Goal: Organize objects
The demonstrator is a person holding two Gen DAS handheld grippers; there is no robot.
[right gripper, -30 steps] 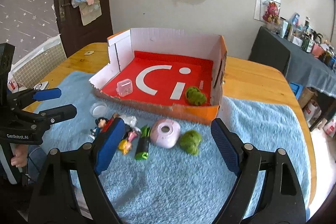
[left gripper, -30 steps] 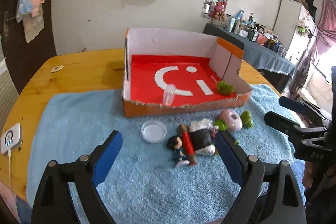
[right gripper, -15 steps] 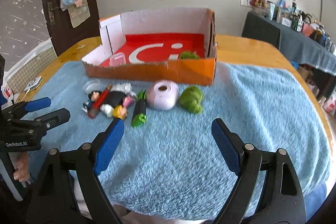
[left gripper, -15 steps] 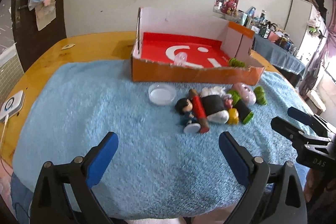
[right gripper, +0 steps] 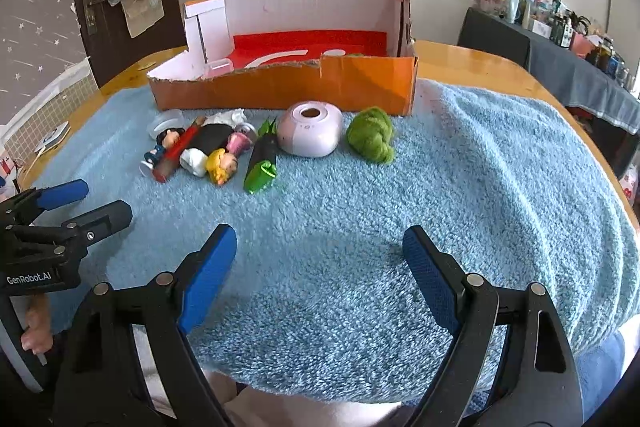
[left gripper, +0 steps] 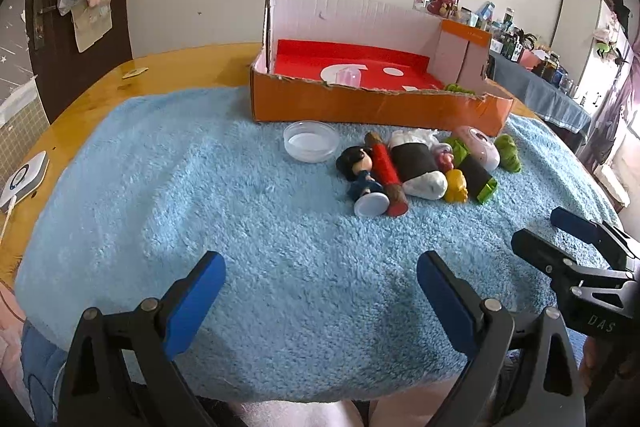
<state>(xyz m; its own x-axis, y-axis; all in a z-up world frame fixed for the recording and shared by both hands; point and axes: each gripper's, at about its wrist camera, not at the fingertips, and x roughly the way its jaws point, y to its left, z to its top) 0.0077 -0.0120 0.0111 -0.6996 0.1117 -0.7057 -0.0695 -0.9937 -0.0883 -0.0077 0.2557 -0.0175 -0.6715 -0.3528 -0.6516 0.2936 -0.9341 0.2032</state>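
An orange cardboard box (left gripper: 376, 107) (right gripper: 288, 87) with a red floor stands at the far side of a blue towel (left gripper: 240, 211) (right gripper: 460, 187). In front of it lies a cluster of small things: a clear round lid (left gripper: 311, 141), a dark-haired figurine (left gripper: 362, 175) (right gripper: 164, 147), a red tube (left gripper: 388, 173), a black-and-white bundle (left gripper: 418, 167), a yellow-haired figurine (right gripper: 222, 165), a black-and-green tube (right gripper: 262, 163), a pink round device (right gripper: 311, 134) and a green fuzzy ball (right gripper: 370, 139). My left gripper (left gripper: 320, 287) and right gripper (right gripper: 318, 263) both hang open and empty over the towel's near part.
Inside the box lie a small clear container (left gripper: 348, 77) and a green fuzzy piece (left gripper: 458, 89). A white device (left gripper: 24, 179) rests on the wooden table (left gripper: 160, 75) at the left edge. A dark side table (right gripper: 560, 67) crowded with bottles stands at right.
Both grippers have sunk toward the towel and drawn back to its near edge. The box and toys now sit farther up in both views. Nothing was grasped.
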